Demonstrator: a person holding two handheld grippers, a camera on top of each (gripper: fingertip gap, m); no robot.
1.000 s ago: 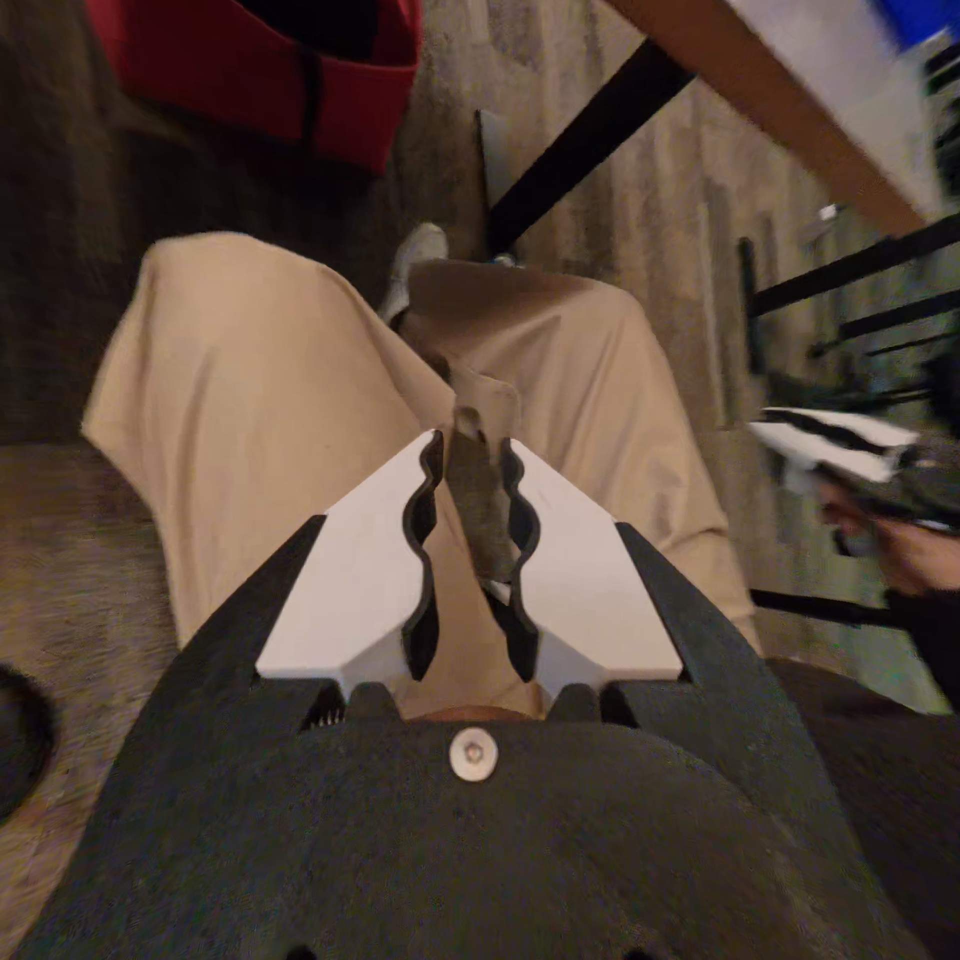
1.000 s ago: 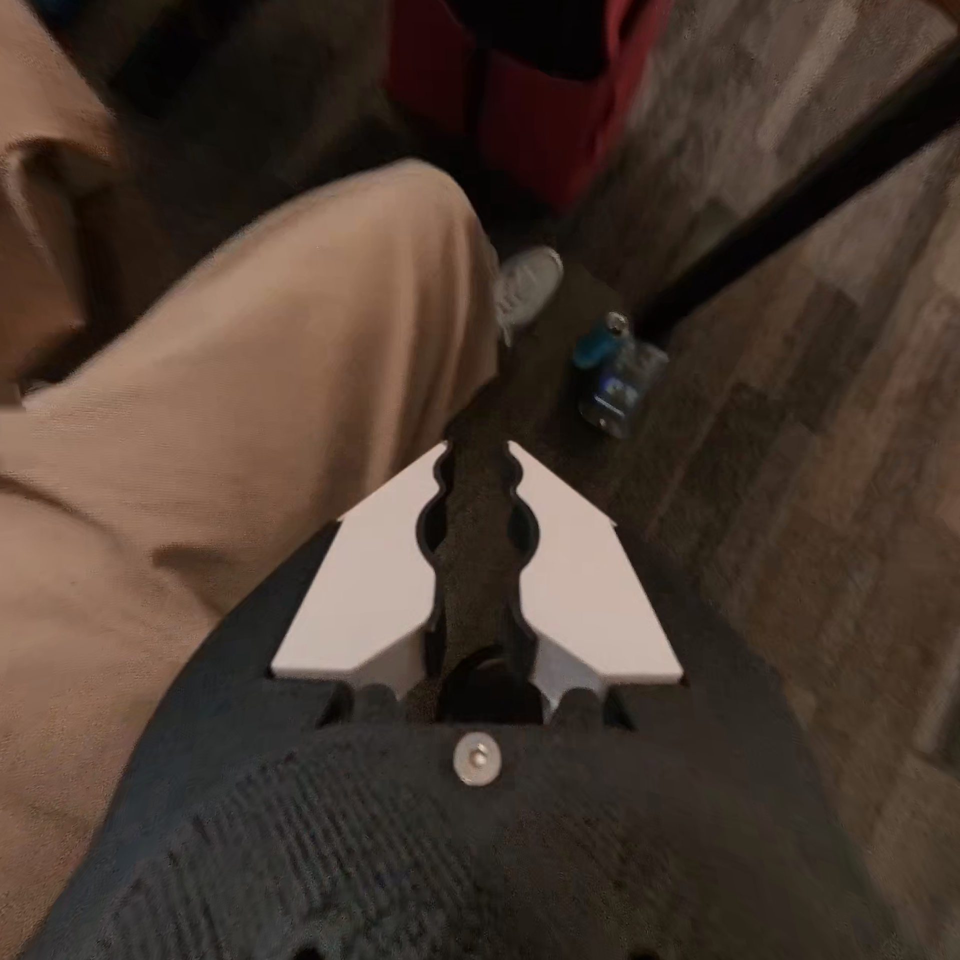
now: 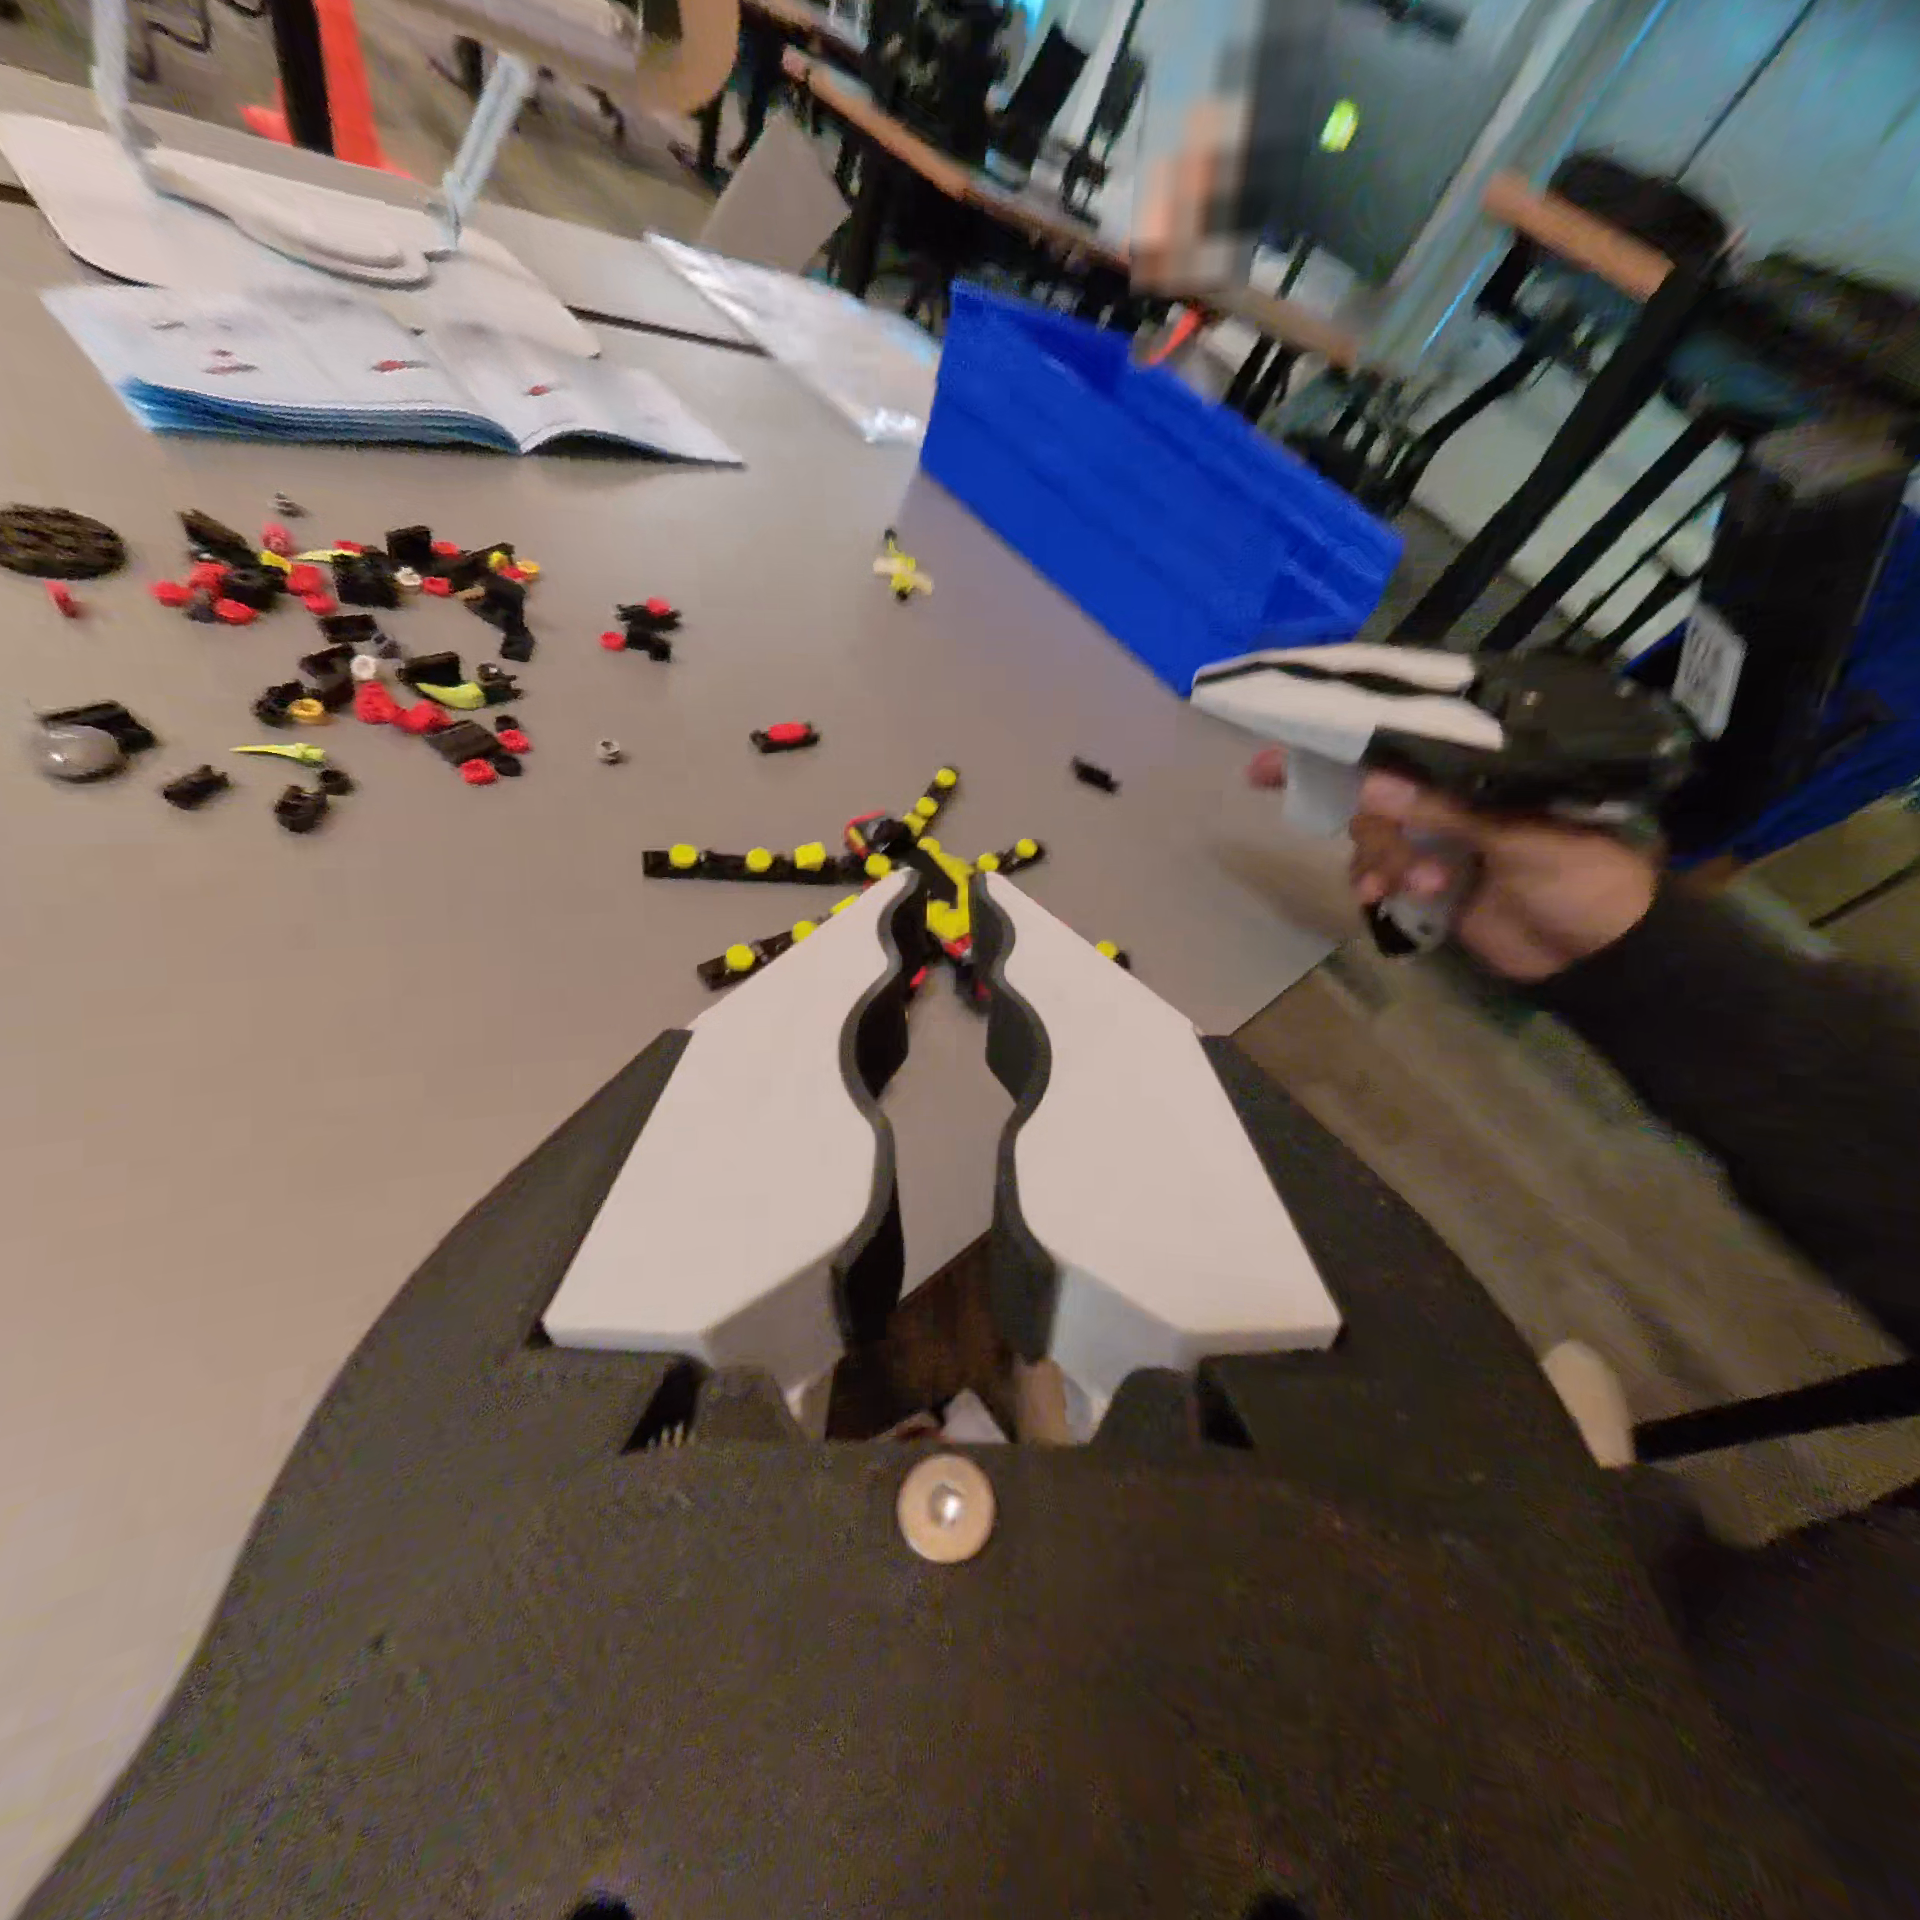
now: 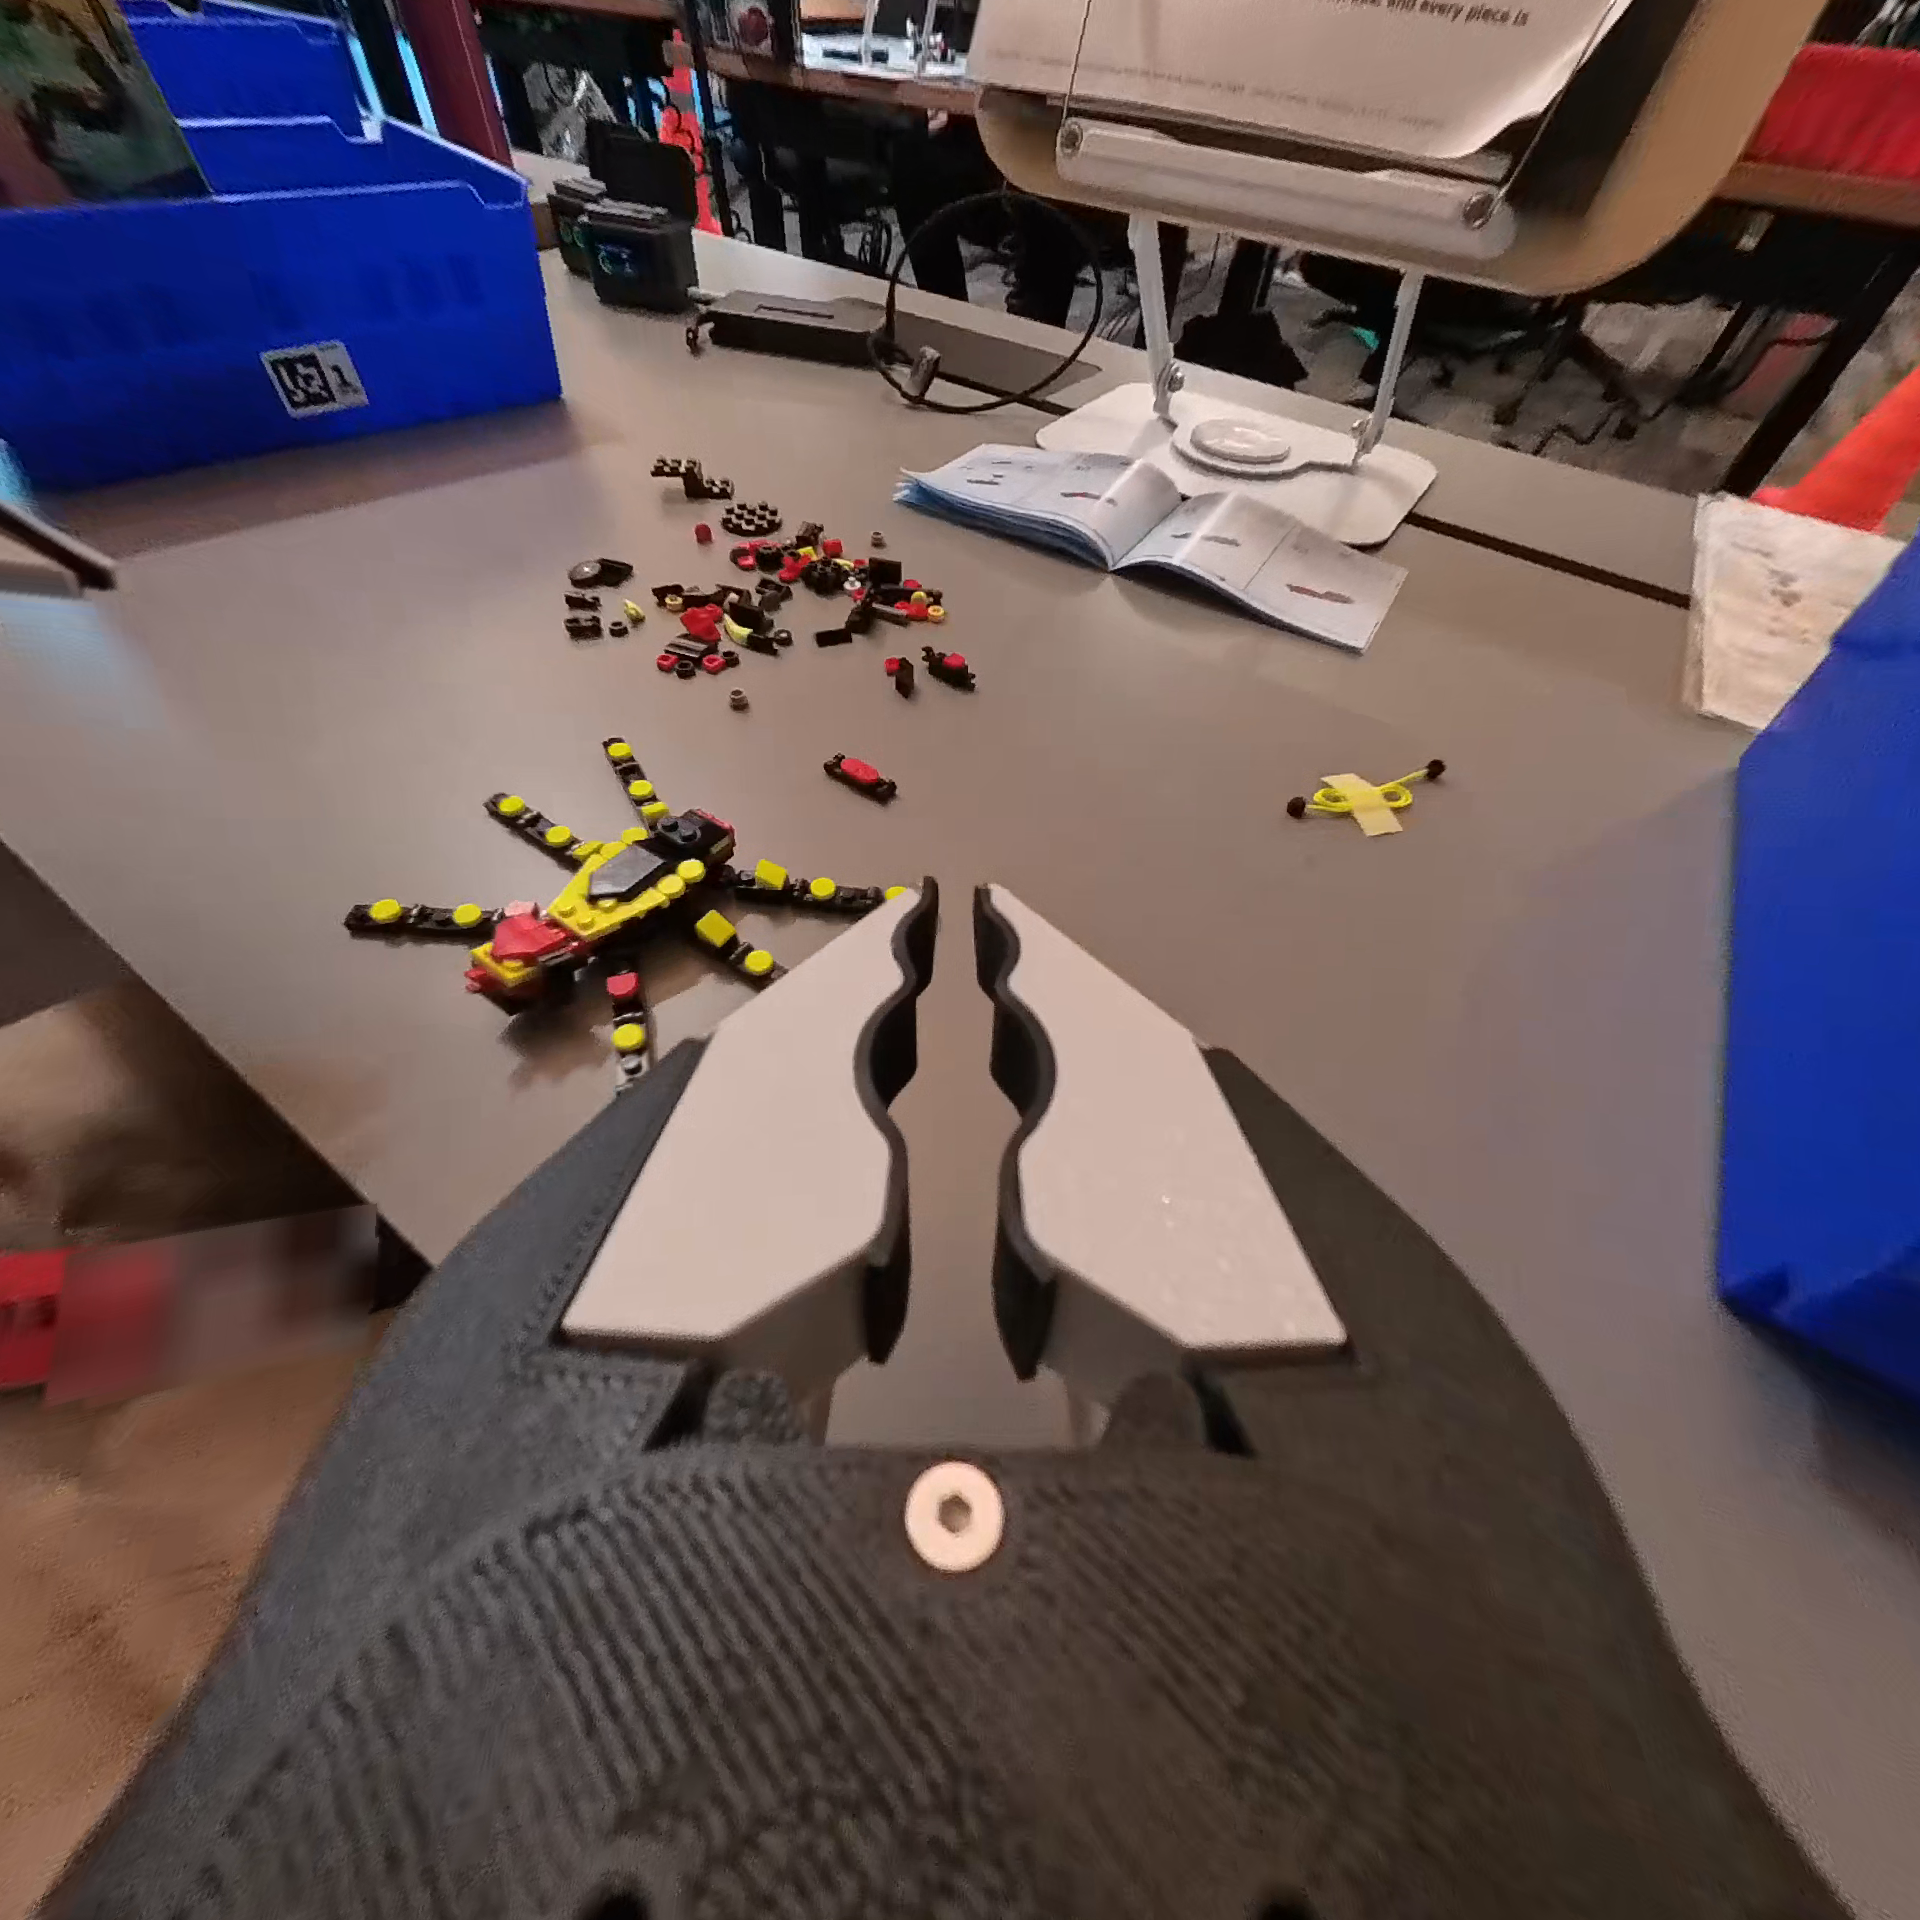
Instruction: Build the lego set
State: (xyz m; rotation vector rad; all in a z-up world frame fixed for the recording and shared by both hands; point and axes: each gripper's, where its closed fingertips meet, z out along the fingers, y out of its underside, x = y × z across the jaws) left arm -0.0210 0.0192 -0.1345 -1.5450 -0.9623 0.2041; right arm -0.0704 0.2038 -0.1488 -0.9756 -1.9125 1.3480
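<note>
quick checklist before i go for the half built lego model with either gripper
1. Left gripper empty, fingers slightly apart: ok.
2. Right gripper empty, narrow gap between the fingers: ok.
3. Lego model flat on the table, near its front edge: ok.
4. Loose pieces lie apart from the model: ok.
5. Instruction booklet open: ok; whether at the right page: cannot tell.
6. Which piece comes next: cannot tell.

A part-built black, yellow and red lego creature (image 4: 608, 914) with studded legs is laid flat near the surface's (image 4: 1143, 831) edge; loose lego pieces (image 4: 769, 603) are scattered beyond.
</note>
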